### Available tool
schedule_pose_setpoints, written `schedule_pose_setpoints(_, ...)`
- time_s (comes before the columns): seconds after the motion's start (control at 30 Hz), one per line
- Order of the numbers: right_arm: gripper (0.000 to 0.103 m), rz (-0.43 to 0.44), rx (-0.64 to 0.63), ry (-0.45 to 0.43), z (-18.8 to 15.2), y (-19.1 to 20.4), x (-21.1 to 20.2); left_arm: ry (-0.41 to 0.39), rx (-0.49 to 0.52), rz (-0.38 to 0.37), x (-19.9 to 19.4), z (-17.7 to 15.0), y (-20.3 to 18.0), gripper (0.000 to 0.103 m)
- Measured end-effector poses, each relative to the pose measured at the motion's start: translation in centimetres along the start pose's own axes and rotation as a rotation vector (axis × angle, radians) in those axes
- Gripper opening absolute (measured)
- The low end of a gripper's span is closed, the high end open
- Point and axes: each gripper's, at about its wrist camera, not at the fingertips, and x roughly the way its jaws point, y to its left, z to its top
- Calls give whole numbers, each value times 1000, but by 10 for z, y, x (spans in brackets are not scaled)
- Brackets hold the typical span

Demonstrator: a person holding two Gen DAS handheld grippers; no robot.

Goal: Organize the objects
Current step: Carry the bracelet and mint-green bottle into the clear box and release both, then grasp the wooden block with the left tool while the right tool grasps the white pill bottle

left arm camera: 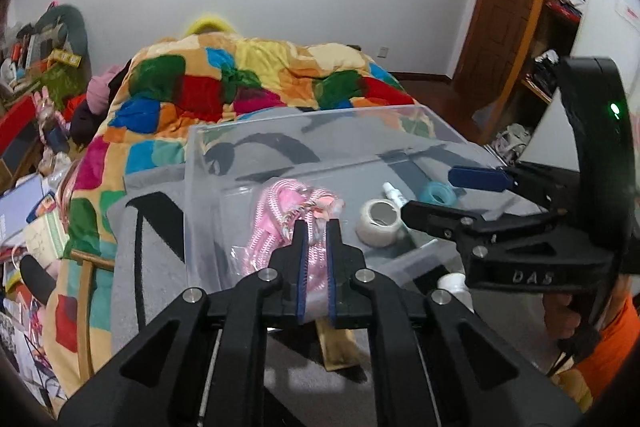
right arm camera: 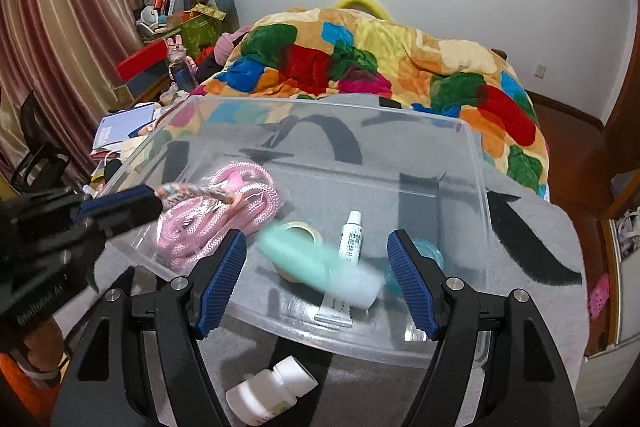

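Observation:
A clear plastic bin [right arm camera: 476, 163] stands on a grey mat. My left gripper [left arm camera: 316, 227] is shut on a bagged pink rope [left arm camera: 276, 211] and holds it over the bin's left side; it also shows in the right wrist view [right arm camera: 224, 211]. My right gripper [right arm camera: 316, 247] is open over the bin's near wall. A blurred mint-green tube [right arm camera: 316, 267] is in mid-air between its fingers. Inside the bin lie a tape roll [left arm camera: 378, 221], a small white tube [right arm camera: 352, 235] and a blue roll [left arm camera: 438, 193].
A white pill bottle [right arm camera: 268, 391] lies on the grey mat [right arm camera: 532, 247] in front of the bin. A tan flat object [left arm camera: 336, 347] lies on the mat under my left gripper. A bed with a colourful quilt [left arm camera: 256, 75] is behind. Clutter lines the left side.

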Motion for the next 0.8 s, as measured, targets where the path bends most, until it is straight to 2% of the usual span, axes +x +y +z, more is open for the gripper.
schedule_pose_setpoints(0.13, 72, 11, -4, -9, -3, 0, -10, -22, 33, 0, -14, -2, -8, 14)
schedule_pose_setpoints(0.23, 72, 12, -16, -25, -7, 4, -21, -42, 37, 4, -26, -2, -10, 24)
schedule_pose_setpoints(0.33, 72, 12, -35, -46, -14, 9, -36, -65, 41, 19, -38, -2, -12, 35)
schedule_pose_setpoints(0.4, 73, 7, -45, -60, -18, 11, -44, -84, 42, 27, -46, -4, -13, 51)
schedule_pose_setpoints(0.5, 73, 9, -53, -75, -25, 13, -57, -103, 40, 35, -55, -8, -12, 62)
schedule_pose_setpoints(0.67, 73, 5, -53, -85, -38, 12, -68, -95, 41, 53, -59, -20, -9, 74)
schedule_pose_setpoints(0.8, 74, 2, -58, -65, -52, 13, -66, -59, 40, 52, -53, -35, -6, 81)
